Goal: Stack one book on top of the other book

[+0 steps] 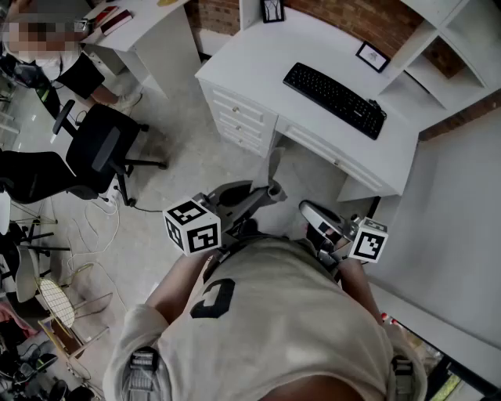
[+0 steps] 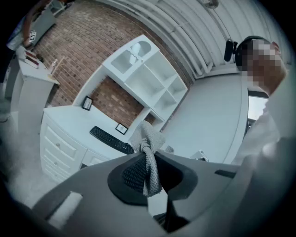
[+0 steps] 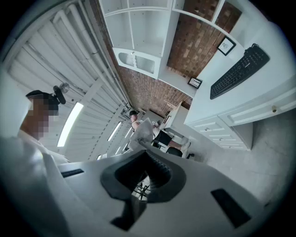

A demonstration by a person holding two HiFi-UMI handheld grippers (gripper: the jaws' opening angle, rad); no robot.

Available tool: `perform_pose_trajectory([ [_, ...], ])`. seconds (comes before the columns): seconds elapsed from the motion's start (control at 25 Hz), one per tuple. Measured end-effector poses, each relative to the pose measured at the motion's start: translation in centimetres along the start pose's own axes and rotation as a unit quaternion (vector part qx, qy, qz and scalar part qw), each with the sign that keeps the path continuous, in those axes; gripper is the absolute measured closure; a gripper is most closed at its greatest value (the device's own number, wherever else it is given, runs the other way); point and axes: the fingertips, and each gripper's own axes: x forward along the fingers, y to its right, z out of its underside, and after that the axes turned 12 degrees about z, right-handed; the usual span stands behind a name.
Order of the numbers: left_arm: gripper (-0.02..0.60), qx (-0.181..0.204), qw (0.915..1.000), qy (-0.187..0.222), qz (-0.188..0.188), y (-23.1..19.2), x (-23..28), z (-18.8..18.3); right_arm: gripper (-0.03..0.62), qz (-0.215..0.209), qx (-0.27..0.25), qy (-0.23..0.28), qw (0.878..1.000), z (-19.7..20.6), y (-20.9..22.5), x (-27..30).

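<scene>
No book shows clearly in any view. Both grippers are held close to the person's chest, above the floor and short of the white desk (image 1: pixel 258 55). My left gripper (image 1: pixel 273 178) points toward the desk, its jaws pressed together with nothing between them; in its own view the left gripper (image 2: pixel 147 138) has its tips meeting in front of the keyboard (image 2: pixel 111 140). My right gripper (image 1: pixel 313 213) is also shut and empty. In its own view the right gripper (image 3: pixel 143 128) is tilted, looking at the ceiling and shelves.
A black keyboard (image 1: pixel 334 99) and two small picture frames (image 1: pixel 373 56) sit on the desk, which has drawers (image 1: pixel 235 117) at its left. A black office chair (image 1: pixel 102 149) and a seated person (image 1: pixel 74 74) are at the left, by a second desk holding flat red items (image 1: pixel 116 17).
</scene>
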Motion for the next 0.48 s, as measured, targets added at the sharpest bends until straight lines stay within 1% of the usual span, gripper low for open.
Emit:
perform_pose_trajectory([
  [0.08,0.548,0.012,0.9993,0.030,-0.020,-2.3,-1.9,-2.1,0.589,-0.001,-0.012,0.014,1.000,-1.2,0.4,0.7],
  [0.16,0.548,0.026,0.9980,0.045,-0.037,-4.0,-3.9,-3.4,0.589,-0.001,-0.019,0.024,1.000,-1.7,0.6,1.3],
  [0.28,0.548,0.055,0.9958,0.030,-0.067,-5.6,-6.6,-3.9,0.589,0.000,-0.018,0.024,1.000,-0.9,0.2,2.3],
  [0.36,0.548,0.081,0.9916,0.018,-0.099,-6.6,-8.0,-4.2,0.589,0.001,-0.013,0.018,1.000,-0.5,0.0,3.0],
  [0.4,0.548,0.091,0.9898,0.013,-0.108,-6.9,-8.3,-4.3,0.589,0.002,-0.009,0.015,1.000,-0.4,-0.1,3.3],
  [0.44,0.548,0.097,0.9894,0.010,-0.108,-6.9,-8.5,-4.3,0.589,0.002,-0.004,0.013,1.000,-0.2,-0.1,3.6],
  [0.48,0.548,0.099,0.9901,0.005,-0.099,-6.7,-8.4,-4.1,0.589,0.001,0.001,0.012,1.000,-0.1,-0.2,3.9],
])
